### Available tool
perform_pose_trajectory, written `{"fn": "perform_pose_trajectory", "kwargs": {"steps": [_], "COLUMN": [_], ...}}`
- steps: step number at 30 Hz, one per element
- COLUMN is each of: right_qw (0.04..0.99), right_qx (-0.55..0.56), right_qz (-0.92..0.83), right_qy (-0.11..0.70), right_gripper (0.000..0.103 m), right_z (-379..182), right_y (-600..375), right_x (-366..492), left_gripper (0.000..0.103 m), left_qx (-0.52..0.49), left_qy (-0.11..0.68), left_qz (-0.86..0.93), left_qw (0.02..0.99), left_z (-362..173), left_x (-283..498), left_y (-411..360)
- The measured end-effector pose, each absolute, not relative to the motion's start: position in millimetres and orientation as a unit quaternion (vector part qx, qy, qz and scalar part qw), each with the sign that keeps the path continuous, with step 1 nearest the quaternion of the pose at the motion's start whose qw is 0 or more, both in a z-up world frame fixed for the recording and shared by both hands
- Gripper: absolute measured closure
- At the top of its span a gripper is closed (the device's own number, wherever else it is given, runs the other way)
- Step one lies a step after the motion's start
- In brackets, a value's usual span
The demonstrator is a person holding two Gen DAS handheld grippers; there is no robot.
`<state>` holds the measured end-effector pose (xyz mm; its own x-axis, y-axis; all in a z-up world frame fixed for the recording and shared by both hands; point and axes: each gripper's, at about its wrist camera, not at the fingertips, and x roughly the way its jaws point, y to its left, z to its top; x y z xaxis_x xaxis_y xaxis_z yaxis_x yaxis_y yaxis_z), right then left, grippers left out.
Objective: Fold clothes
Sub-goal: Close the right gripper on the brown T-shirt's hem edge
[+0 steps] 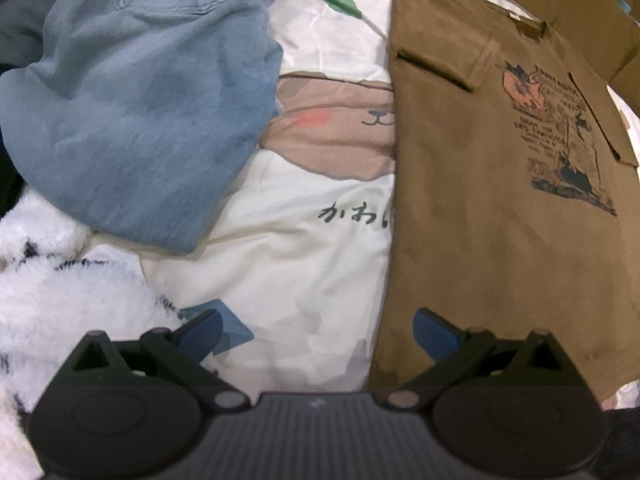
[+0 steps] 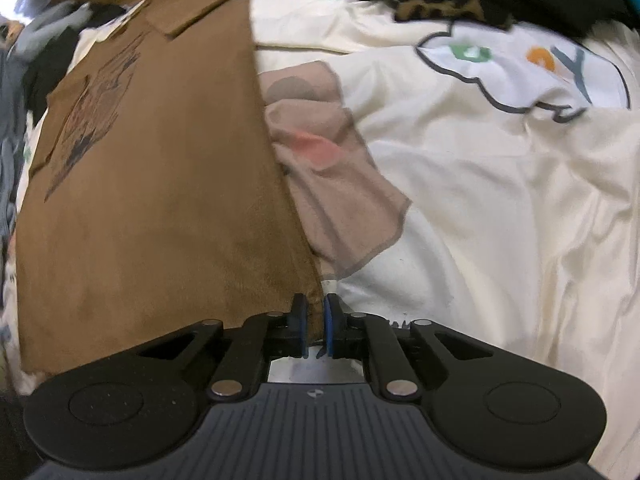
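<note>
Under both of your grippers spreads a cream-white printed bedsheet (image 1: 288, 272), with a tan cartoon animal face, dark handwritten characters and small green shapes on it; in the right wrist view it fills the whole right half (image 2: 500, 208), creased, with a grey-outlined cloud print near the top. On it lies the brown short-sleeved T-shirt with a dark and orange graphic print (image 1: 480, 208), spread flat with its collar at the far end and one sleeve folded in over the chest. Its long straight side edge runs down the middle of both views, covering part of the animal face. To the left of that, in the left wrist view, a crumpled pair of light blue denim jeans (image 1: 132, 108) is heaped on the sheet, apart from the shirt. A fluffy white blanket with dark flecks (image 1: 60, 288) sits at the lower left, beside the jeans. Brown cardboard (image 1: 560, 4) shows beyond the shirt's collar. Your left gripper (image 1: 316, 330) hangs over the sheet and the shirt's near edge with its blue pads spread wide, nothing between them. Your right gripper (image 2: 316, 326) has its blue pads pressed nearly together, pinching the brown shirt's near corner (image 2: 314, 300) at the side edge.
</note>
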<state>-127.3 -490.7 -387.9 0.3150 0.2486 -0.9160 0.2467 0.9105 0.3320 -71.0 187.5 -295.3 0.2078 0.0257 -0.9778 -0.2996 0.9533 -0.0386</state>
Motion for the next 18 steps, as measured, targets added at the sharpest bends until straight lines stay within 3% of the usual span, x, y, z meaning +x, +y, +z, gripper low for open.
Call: {"fn": "perform_pose_trajectory", "kwargs": {"steps": [3, 8, 12, 18], "right_qw": [0.781, 0.78, 0.779, 0.778], "right_qx": [0.206, 0.187, 0.193, 0.202], "right_qz": [-0.005, -0.01, -0.021, -0.037], "right_qy": [0.589, 0.597, 0.596, 0.594], "right_gripper": [0.096, 0.096, 0.096, 0.096], "right_z": [-382, -369, -364, -363], "right_y": [-491, -487, -484, -484], "right_x": [-127, -126, -124, -125], "left_gripper": [0.004, 0.026, 0.03, 0.046], "left_qx": [-0.141, -0.196, -0.213, -0.218], "left_qy": [0.614, 0.608, 0.617, 0.64], "left_qz": [0.103, 0.089, 0.058, 0.046], "left_qw": [0.769, 0.764, 0.755, 0.736], "left_z": [-297, -310, -324, -344], "left_x": [-77, -89, -100, -108], "left_y": [195, 195, 178, 169]}}
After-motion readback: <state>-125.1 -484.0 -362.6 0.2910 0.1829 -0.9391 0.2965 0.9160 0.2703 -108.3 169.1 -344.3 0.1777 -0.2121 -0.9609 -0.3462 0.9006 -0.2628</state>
